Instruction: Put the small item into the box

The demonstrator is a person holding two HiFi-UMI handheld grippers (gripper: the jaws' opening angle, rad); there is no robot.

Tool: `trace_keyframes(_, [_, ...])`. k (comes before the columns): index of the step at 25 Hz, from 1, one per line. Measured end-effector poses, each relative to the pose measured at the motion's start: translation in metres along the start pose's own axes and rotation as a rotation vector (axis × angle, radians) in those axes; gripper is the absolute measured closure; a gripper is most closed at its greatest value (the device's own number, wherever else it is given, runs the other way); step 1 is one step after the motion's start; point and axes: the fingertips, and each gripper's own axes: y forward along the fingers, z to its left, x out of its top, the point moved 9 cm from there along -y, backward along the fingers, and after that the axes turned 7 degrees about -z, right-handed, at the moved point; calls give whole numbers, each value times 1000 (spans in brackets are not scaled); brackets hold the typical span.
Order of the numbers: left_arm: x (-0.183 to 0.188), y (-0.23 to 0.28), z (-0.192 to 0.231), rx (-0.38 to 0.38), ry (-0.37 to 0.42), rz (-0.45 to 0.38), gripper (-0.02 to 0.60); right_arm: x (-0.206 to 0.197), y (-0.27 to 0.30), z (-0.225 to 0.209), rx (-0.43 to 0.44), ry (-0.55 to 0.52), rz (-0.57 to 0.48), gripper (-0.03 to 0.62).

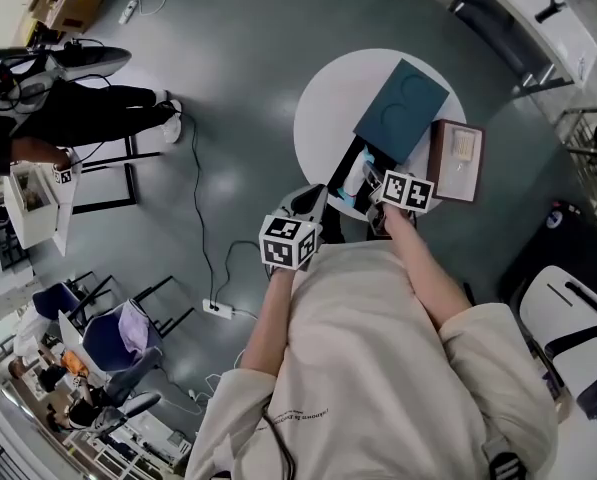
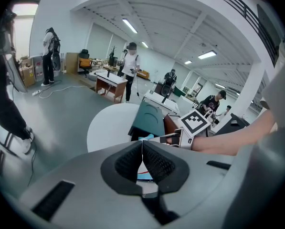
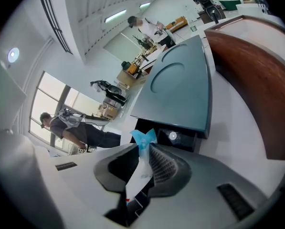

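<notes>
On a round white table (image 1: 323,98) lies an open black box (image 1: 344,173). Its teal lid (image 1: 400,108) rests tilted across the far end. My right gripper (image 3: 144,149) is shut on a small white packet with a blue top (image 3: 143,138), held just above the box's dark opening (image 3: 180,138). In the head view the packet (image 1: 356,178) shows between the two grippers. My left gripper (image 2: 142,149) is at the near edge of the box with its pads shut together. A white-and-blue sliver shows along its pad line, and I cannot tell if it is pinched.
A brown case (image 1: 456,158) holding a pale item lies right of the box. A person in black (image 1: 78,108) stands at the upper left. A cable and power strip (image 1: 218,310) run across the floor. A white chair (image 1: 568,318) is at the right. More people and desks fill the room (image 2: 128,66).
</notes>
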Motion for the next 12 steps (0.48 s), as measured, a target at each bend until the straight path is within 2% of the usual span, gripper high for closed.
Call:
trace_keyframes(6, [-1, 1, 0, -2, -3, -7, 560, -5, 3, 5, 8, -67, 69, 509])
trace_keyframes(10, [-3, 1, -5, 1, -9, -22, 560, -5, -3, 9, 22, -104, 98, 465])
trace_keyframes(12, [-3, 1, -8, 5, -16, -32, 560, -4, -7, 8, 29, -108, 100, 465])
